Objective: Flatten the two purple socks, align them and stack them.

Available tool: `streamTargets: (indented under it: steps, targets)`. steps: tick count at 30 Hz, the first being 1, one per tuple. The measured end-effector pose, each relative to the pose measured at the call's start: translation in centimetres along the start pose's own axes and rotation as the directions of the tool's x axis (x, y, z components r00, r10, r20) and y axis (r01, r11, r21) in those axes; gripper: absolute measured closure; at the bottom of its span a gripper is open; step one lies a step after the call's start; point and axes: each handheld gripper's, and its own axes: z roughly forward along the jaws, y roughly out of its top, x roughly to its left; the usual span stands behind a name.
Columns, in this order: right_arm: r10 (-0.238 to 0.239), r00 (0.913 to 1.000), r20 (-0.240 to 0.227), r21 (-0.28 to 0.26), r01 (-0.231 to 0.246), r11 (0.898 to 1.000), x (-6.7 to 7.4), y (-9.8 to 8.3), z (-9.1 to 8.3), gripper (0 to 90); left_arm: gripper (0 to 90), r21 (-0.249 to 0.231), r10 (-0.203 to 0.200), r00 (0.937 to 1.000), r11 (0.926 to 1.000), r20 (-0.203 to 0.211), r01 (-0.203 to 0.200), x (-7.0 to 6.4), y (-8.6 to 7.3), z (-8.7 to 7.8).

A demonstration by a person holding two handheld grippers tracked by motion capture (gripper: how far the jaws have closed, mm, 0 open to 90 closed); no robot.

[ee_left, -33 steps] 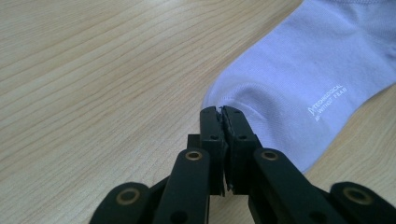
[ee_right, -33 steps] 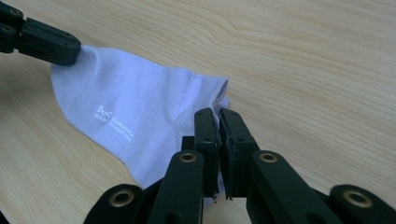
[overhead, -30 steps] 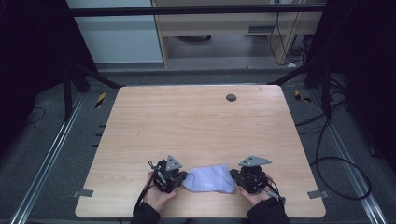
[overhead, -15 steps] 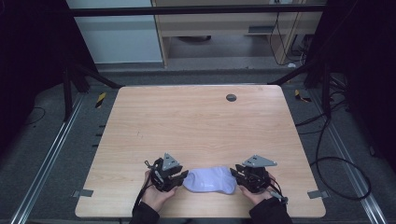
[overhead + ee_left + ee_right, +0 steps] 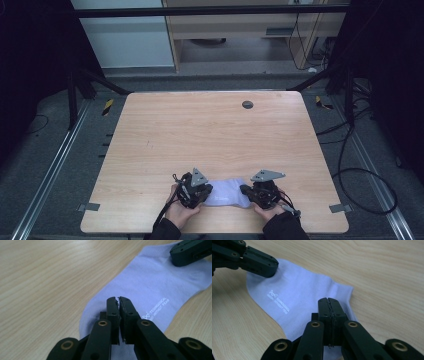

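A pale lilac sock (image 5: 227, 192) with small white lettering lies flat near the table's front edge, also in the left gripper view (image 5: 150, 287) and the right gripper view (image 5: 294, 297). My left gripper (image 5: 206, 192) sits over the sock's left end. Its jaws (image 5: 118, 298) have just been closing and now stand together, with no cloth seen between them. My right gripper (image 5: 245, 191) sits over the other end. Its jaws (image 5: 328, 300) have also just closed tight, with nothing visible between them. Each gripper's tip rests on the sock in the other's view: the right gripper (image 5: 186, 252) and the left gripper (image 5: 259, 263).
The wooden table (image 5: 210, 130) has a small dark round grommet (image 5: 247, 104) near its far edge. Tape tabs (image 5: 89, 207) mark the front corners. Dark frame posts, rails and cables (image 5: 350, 165) surround the table on the floor.
My left gripper has shifted right, onto the sock's left end. The right gripper has stayed about where it was.
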Motion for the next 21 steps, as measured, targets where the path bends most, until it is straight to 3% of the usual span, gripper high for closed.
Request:
streamTargets:
  steps: [7, 11, 12, 13, 14, 18, 21]
  targets:
    - [-0.013, 0.9995, 0.028, 0.049, 0.012, 0.999, -0.2, -0.3, 0.2, 89.4, 83.6, -0.004, 0.009, 0.9999, 1.0, 0.008, -0.009, -0.3, -0.2, 0.0]
    - [-0.009, 0.9997, 0.022, 0.034, 0.008, 0.999, -0.1, -0.1, -0.1, 86.8, 77.5, -0.029, 0.004, 0.9999, 0.9996, 0.011, -0.003, -0.2, -0.1, -0.5]
    - [-0.01, 0.9997, 0.021, 0.001, 0.01, 1.0, -0.3, 0.1, -0.5, 83.4, 75.2, -0.055, -0.001, 1.0, 0.9985, 0.008, 0.001, 0.0, 0.0, -1.1]
    - [-0.01, 0.9997, 0.021, 0.001, 0.01, 1.0, -0.3, 0.1, -0.5, 83.4, 73.4, -0.055, -0.001, 1.0, 0.9985, 0.008, 0.001, 0.0, 0.0, -1.1]
    - [0.002, 0.9997, 0.025, -0.041, -0.001, 0.999, -0.6, 0.3, -1.2, 77.4, 71.0, -0.07, -0.003, 1.0, 0.9976, 0.004, 0.003, 0.2, 0.1, -1.5]
    - [0.026, 0.9984, 0.05, -0.092, -0.021, 0.996, -1.4, 0.4, -2.0, 68.8, 64.6, -0.097, -0.03, 0.9993, 0.9948, -0.02, 0.028, 1.3, 0.0, -2.6]
    - [0.076, 0.9921, 0.1, -0.136, -0.062, 0.989, -2.9, 0.2, -3.0, 54.7, 57.7, -0.123, -0.067, 0.9962, 0.9906, -0.055, 0.06, 2.9, -0.3, -3.3]
